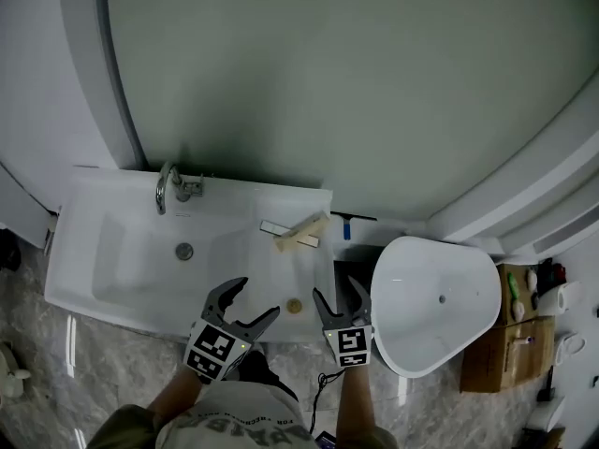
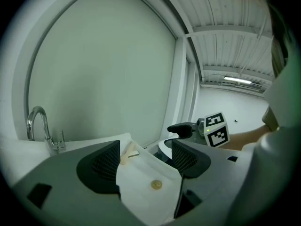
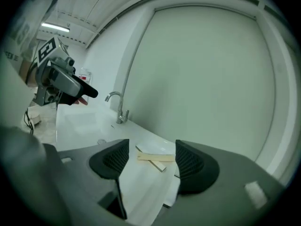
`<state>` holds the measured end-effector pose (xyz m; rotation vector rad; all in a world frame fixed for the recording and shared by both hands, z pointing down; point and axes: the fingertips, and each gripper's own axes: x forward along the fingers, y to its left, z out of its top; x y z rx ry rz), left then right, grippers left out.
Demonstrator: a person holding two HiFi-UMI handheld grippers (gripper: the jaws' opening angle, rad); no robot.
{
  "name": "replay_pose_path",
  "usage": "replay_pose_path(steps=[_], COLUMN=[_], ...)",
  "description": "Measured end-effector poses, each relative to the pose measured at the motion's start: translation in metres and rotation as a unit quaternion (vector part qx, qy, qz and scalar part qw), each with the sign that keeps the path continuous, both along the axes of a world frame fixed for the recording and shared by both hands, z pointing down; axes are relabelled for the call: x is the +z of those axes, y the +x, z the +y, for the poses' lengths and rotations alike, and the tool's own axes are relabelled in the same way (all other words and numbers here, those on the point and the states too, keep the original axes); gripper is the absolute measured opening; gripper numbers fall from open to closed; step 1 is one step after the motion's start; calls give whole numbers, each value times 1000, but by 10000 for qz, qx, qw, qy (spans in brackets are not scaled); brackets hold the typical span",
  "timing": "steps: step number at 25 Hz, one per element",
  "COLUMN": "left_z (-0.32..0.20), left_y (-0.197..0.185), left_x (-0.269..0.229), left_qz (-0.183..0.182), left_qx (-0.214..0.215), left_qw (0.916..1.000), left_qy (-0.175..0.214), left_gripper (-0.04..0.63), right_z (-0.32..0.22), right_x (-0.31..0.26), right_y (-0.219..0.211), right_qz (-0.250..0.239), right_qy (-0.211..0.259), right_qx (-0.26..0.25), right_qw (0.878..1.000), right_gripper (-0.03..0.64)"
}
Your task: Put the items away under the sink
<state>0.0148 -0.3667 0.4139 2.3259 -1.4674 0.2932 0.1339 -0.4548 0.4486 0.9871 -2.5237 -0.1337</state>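
Both tools are up at the lower middle of the head view, side by side over the front edge of the white sink [image 1: 112,251]. The left tool [image 1: 257,297] has its jaws spread wide with nothing between them. Its own view looks down through the gap at a small round disc [image 2: 156,185] lying on the white bench [image 1: 281,274]. The right tool [image 1: 337,288] is just beside it, jaws also spread and empty.

Over to the right gripper view: between the open jaws, farther back on the bench, lies a beige stick [image 3: 153,157] resting across a flat strip [image 3: 157,165]. In the head view that pair sits right of centre, well apart from both tools, with the disc nearer, between the two tools.

The faucet [image 1: 168,187] stands at the sink's back edge toward the upper left, with the drain [image 1: 184,250] below it. On the right is a white bowl [image 1: 435,302], with a cardboard box [image 1: 505,349] past it.
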Motion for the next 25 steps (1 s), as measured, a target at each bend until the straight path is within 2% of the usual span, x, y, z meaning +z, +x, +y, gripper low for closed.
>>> replay_pose_path(steps=[4,9,12,17,22,25], left_z=[-13,-25,-29,-32,-32,-35], left_y=[13,18,24,33,44,50], left_x=[9,21,26,36,48,53], left_qz=[50,-1,-25,-7,79,104], left_qx=[-273,-595,-744,-896,-946,-973], left_qw=[9995,9978,9965,9946,9929,9921], left_qy=[-135,-294,-373,-520,-713,-786], left_gripper=[327,328,328,330,331,333], right_z=[-34,-72,-89,-114,-135,-145], right_x=[25,66,90,126,160,178], right_y=[-11,-21,-24,-35,-45,-49], right_qz=[532,1541,2092,2742,3399,3793], right_qy=[-130,-171,-224,-262,-267,-206], right_qx=[-808,-1579,-1974,-2606,-3005,-3271], right_qw=[9952,9752,9575,9253,8908,8653], right_gripper=[301,301,300,299,300,299])
